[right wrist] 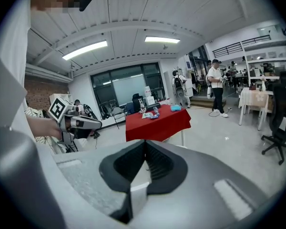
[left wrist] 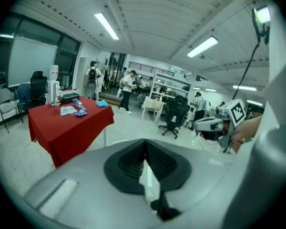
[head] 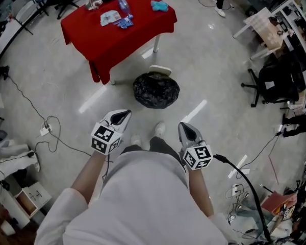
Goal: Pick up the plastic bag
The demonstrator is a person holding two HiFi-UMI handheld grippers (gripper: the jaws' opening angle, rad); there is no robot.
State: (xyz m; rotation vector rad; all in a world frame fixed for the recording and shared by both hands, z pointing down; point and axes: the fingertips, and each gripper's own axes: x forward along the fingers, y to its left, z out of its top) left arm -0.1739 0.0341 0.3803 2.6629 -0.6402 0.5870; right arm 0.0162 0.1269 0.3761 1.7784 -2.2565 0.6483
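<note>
A black plastic bag [head: 156, 90] lines a round bin on the floor, just in front of the red-clothed table [head: 117, 34]. On that table lie a clear plastic packet [head: 109, 18], a bottle [head: 123, 5] and a blue cloth [head: 159, 5]. My left gripper [head: 125, 113] and right gripper [head: 182, 125] hang side by side short of the bin, both shut and empty. In the left gripper view the jaws [left wrist: 145, 149] meet, with the table [left wrist: 66, 123] off to the left. The right gripper's jaws [right wrist: 144, 149] are likewise together, with the table [right wrist: 157, 123] straight ahead.
A white lid [head: 160, 70] lies behind the bin. Cables and a power strip [head: 45, 130] trail on the left floor, and a black cable [head: 245, 177] runs at the right. A black office chair [head: 273, 83] stands at the right. People [left wrist: 127, 92] stand far beyond the table.
</note>
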